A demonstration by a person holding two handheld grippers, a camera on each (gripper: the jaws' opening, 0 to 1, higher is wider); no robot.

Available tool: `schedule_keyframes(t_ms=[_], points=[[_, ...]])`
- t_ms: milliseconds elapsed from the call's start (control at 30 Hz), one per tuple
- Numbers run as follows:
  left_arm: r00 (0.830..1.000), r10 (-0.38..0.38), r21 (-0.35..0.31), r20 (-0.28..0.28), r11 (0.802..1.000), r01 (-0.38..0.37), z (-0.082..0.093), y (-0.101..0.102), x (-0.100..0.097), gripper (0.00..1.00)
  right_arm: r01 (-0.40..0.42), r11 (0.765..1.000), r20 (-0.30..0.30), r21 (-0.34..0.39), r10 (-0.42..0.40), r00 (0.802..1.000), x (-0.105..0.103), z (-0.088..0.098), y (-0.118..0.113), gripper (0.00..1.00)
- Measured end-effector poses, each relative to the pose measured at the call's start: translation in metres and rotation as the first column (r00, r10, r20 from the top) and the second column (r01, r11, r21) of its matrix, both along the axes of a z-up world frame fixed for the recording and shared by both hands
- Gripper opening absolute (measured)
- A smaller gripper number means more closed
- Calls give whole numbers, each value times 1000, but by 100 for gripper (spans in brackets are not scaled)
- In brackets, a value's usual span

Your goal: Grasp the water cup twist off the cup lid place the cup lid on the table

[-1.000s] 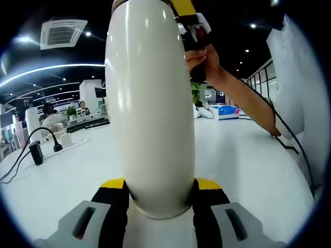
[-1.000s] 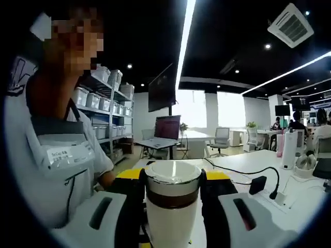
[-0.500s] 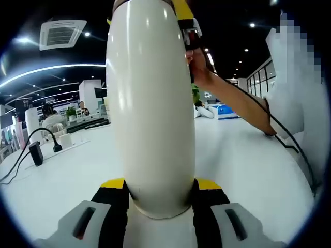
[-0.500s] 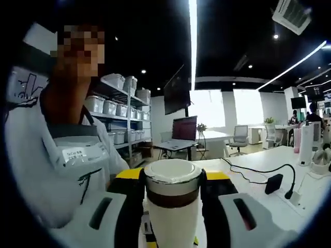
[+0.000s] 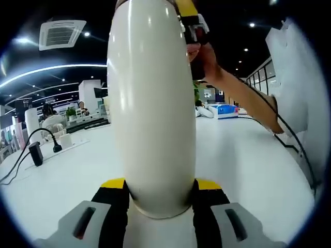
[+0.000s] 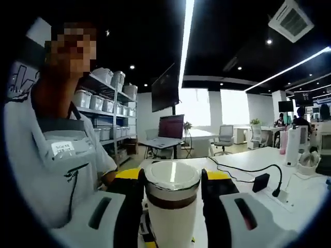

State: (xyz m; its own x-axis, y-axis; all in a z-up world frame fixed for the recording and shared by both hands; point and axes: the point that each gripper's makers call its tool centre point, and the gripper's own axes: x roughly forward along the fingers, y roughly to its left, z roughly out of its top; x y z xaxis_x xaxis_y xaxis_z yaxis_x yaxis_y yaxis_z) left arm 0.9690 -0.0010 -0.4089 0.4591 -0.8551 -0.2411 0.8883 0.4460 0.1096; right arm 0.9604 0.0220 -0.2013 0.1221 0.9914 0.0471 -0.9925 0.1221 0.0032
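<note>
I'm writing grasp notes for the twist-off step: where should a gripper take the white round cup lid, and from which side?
Take the white round cup lid around its cylindrical side wall, coming level from the side, as the right gripper does with a jaw on each flank. The left gripper clamps the cream cup body low down, leaving the top free.

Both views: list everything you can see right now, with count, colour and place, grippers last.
Water cup: one, cream, upright between the left gripper's jaws.
Cup lid: one, cream top with a silver and brown band, on the cup, between the right gripper's jaws.
Table: one, white, under the cup.
Power adapter: one, black, with cable, on the table at left.
Power strip: one, white, with a black plug, on the table at right.
Laptop: one, dark, on a far desk.
Person's hand: one, holding the right gripper near the cup's top.
Left gripper: yellow and black, shut on the cup.
Right gripper: yellow and black, shut on the lid.
</note>
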Motion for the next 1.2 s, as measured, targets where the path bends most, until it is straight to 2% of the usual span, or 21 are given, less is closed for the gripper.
schedule_keyframes(t_ms=[133, 300, 433, 500, 533, 567, 633, 767, 867, 967, 1000, 1067, 1100, 1133, 1167, 1200], points=[[1000, 0, 0, 1, 1000, 0, 0, 0, 0, 49, 48, 999, 8, 15, -48, 999, -5, 6, -1, 49], [1000, 0, 1, 2, 1000, 0, 1, 0, -2, 49, 165, 986, 57, -5, -165, 985, -18, 10, -1, 63], [1000, 1, 1, 2, 1000, -1, 2, 0, -2, 49, 297, 955, 77, 7, -297, 952, -19, 13, -5, 72], [1000, 1, 1, 2, 1000, -1, 2, 0, -2, 49, 368, 930, 59, 16, -368, 928, -18, 13, -8, 75], [1000, 1, 1, 2, 1000, -1, 2, 0, -3, 49, 428, 904, 89, -2, -427, 900, -17, 10, -10, 75], [1000, 1, 1, 2, 1000, -1, 2, 0, -2, 49, 440, 898, 92, 1, -438, 894, -18, 10, -10, 76], [1000, 2, 1, 2, 1000, -2, 2, 0, -3, 49, 526, 850, 106, -4, -523, 846, -21, 5, -8, 77], [1000, 3, 1, 2, 1000, -3, 2, 0, -3, 49, 636, 770, 156, -44, -624, 766, -29, -8, 2, 80], [1000, 4, 1, 3, 1000, -4, 2, 0, -3, 49, 715, 699, 151, 0, -707, 691, -28, 0, 4, 83], [1000, 5, 1, 3, 1000, -5, 2, 0, -3, 49, 795, 603, 89, 61, -797, 597, -21, 7, 0, 83], [1000, 5, 1, 3, 1000, -5, 2, 0, -4, 49, 813, 578, 65, 73, -816, 575, -19, 7, 0, 83], [1000, 5, 2, 4, 1000, -5, 2, 0, -4, 49, 834, 547, 39, 73, -837, 546, -16, 5, -1, 82], [1000, 5, 2, 5, 1000, -5, 2, 0, -4, 49, 855, 515, 20, 61, -857, 515, -13, 1, -2, 82], [1000, 5, 1, 4, 1000, -5, 2, 0, -4, 49, 866, 497, 7, 60, -867, 498, -11, -1, -3, 82], [1000, 6, 2, 4, 1000, -6, 2, 0, -4, 49, 868, 492, -8, 67, -870, 494, -9, -1, -2, 82], [1000, 6, 2, 5, 1000, -6, 2, 0, -4, 49, 872, 483, -56, 81, -871, 487, -7, -1, -2, 82]])
